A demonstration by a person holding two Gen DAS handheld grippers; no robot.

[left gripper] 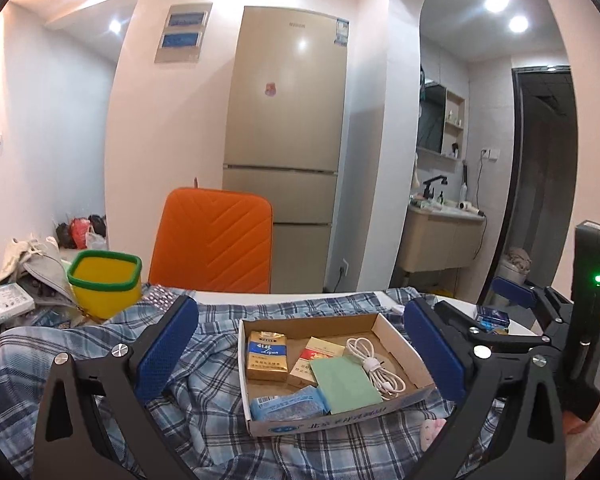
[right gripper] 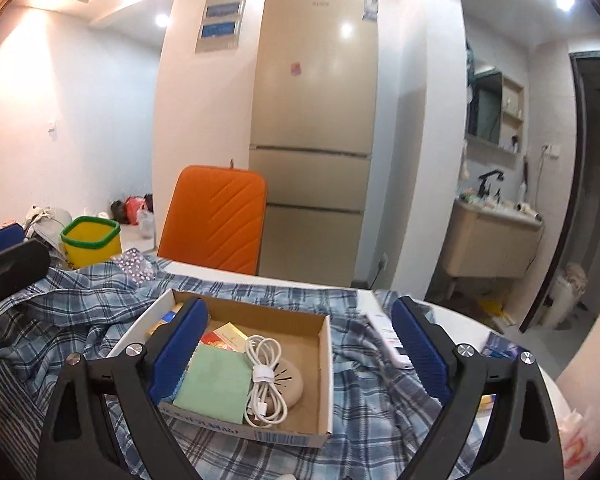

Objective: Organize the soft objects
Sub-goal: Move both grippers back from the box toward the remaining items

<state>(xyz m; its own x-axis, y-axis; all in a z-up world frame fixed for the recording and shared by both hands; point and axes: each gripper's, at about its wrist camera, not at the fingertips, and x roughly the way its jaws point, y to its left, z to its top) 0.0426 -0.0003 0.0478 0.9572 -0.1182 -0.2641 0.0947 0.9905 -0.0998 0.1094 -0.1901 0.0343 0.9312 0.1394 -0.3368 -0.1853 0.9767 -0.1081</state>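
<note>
A blue plaid shirt (left gripper: 204,360) lies crumpled over the table; it also shows in the right wrist view (right gripper: 80,300). A shallow cardboard box (left gripper: 384,330) sits on it, holding cigarette packs (left gripper: 266,356), a green cloth (left gripper: 346,384), a tissue pack (left gripper: 288,402) and a white cable (left gripper: 376,366). My left gripper (left gripper: 300,354) is open above the box, empty. My right gripper (right gripper: 300,350) is open above the same box (right gripper: 324,344), empty. The right gripper also shows at the right of the left wrist view (left gripper: 512,300).
A yellow bin with a green rim (left gripper: 104,280) stands at the back left beside a heap of grey cloth (left gripper: 36,264). An orange chair back (left gripper: 214,236) stands behind the table, a fridge (left gripper: 284,120) beyond. A small pink soft thing (left gripper: 432,432) lies by the box.
</note>
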